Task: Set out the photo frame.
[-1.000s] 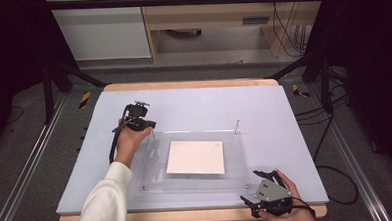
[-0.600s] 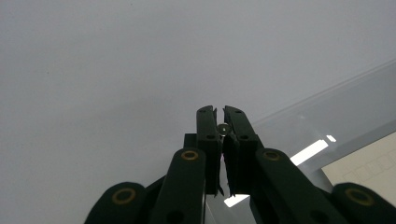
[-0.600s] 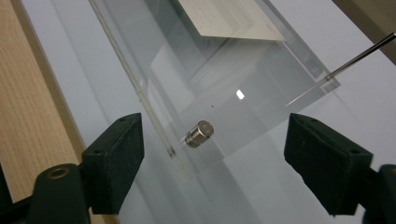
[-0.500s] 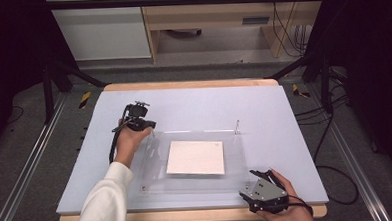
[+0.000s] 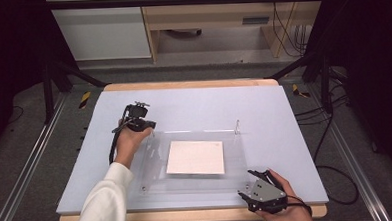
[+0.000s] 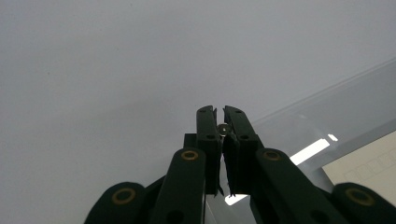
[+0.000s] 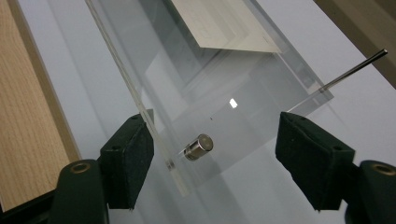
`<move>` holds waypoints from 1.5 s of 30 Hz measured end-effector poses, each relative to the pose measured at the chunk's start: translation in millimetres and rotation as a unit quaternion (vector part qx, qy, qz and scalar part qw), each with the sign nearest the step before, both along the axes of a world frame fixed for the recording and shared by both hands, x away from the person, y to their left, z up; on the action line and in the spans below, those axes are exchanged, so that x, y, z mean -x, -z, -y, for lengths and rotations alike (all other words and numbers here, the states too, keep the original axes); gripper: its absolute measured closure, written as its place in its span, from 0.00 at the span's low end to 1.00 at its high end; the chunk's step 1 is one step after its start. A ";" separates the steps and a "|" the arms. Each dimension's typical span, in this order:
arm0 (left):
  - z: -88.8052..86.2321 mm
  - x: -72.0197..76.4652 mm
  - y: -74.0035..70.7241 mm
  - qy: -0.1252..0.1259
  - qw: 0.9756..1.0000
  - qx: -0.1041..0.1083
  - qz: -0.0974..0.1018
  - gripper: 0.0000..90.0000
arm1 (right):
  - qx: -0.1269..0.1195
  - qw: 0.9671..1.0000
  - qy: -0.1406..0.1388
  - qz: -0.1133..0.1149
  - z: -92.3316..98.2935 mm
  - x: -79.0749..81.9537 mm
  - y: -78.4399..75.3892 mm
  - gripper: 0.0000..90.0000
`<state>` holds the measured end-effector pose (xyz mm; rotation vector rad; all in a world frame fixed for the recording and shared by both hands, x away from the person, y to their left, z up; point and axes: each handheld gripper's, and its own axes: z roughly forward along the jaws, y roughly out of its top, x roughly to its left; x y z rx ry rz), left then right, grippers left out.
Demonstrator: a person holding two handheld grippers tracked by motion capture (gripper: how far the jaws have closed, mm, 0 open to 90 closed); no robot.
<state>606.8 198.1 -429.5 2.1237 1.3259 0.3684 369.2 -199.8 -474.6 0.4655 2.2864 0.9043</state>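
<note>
the clear plastic sheet [image 5: 193,160] is lying mid-table over a white paper [image 5: 195,157]. the left gripper [image 5: 149,126], at its 10 o'clock corner, is pinching a small metal pin [image 6: 223,129] tight. the right gripper [image 7: 212,158], jaws just closing yet apart, is straddling the metal cap [image 7: 199,146] at 5 o'clock; centring it first looks wise.
</note>
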 end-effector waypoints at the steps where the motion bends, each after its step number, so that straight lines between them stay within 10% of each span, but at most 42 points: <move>1: 0.1 0.2 0.0 -0.001 1.000 0.000 0.000 0.94 | 0.000 1.000 -0.003 0.000 -0.2 0.2 -0.4 0.35; 17: 1.2 2.6 -0.2 -0.001 1.000 -0.009 0.009 0.93 | 0.007 1.000 -0.022 0.000 -4.1 5.5 -4.2 0.53; 29: 2.3 38.2 -28.9 0.021 0.994 -0.030 0.099 0.70 | -0.011 1.000 -0.024 0.001 -4.6 8.1 -10.5 0.57; 36: 10.5 83.3 -48.4 0.072 0.986 -0.032 0.147 0.60 | -0.014 1.000 -0.018 0.005 -3.1 7.3 -12.9 0.58; 45: 13.6 154.1 -45.5 0.156 0.968 -0.046 0.190 0.48 | -0.016 1.000 -0.013 0.009 -2.3 6.7 -14.5 0.59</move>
